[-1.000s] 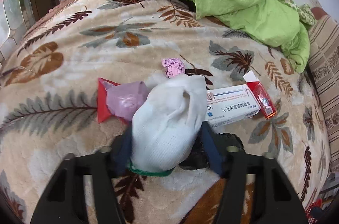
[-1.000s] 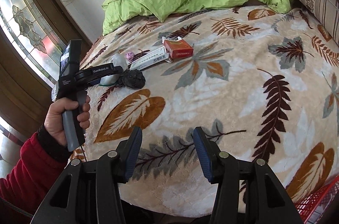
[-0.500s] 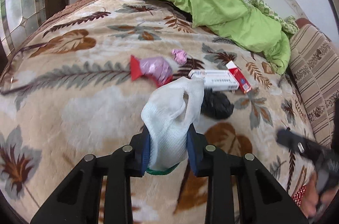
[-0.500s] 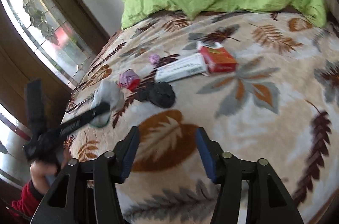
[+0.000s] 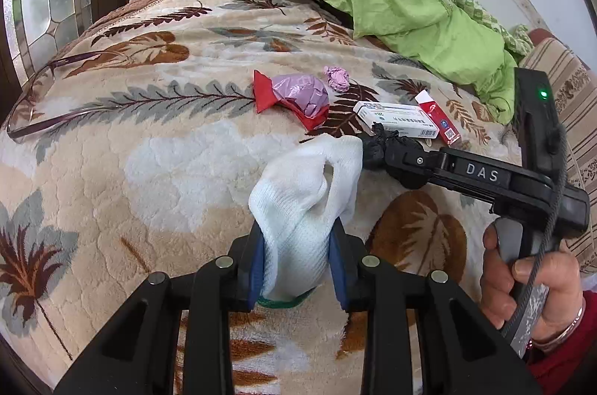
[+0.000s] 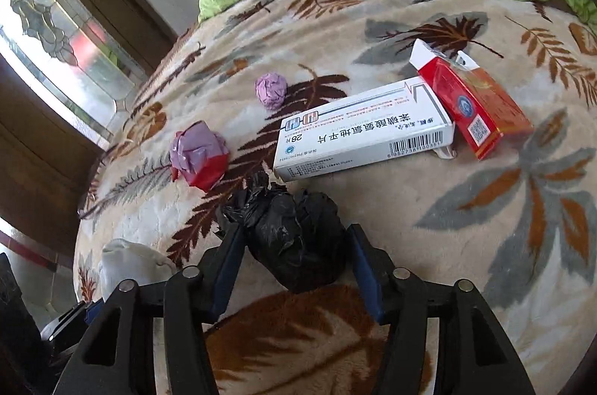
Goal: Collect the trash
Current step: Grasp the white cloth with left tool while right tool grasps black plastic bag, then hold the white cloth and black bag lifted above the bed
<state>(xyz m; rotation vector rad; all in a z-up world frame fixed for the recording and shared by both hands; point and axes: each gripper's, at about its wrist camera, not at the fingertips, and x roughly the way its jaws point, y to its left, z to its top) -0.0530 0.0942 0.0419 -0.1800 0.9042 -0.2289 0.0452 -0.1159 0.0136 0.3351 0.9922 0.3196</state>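
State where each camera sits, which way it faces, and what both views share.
Left wrist: on the left gripper, looking down across the bed; its jaws pinch a white sock; the right hand shows.
Right wrist: on the right gripper, angled down at the blanket; its jaws are closing around a black bag, a gap still on the right side.
Shared: the sock, black bag, white box, red pack, purple wads.
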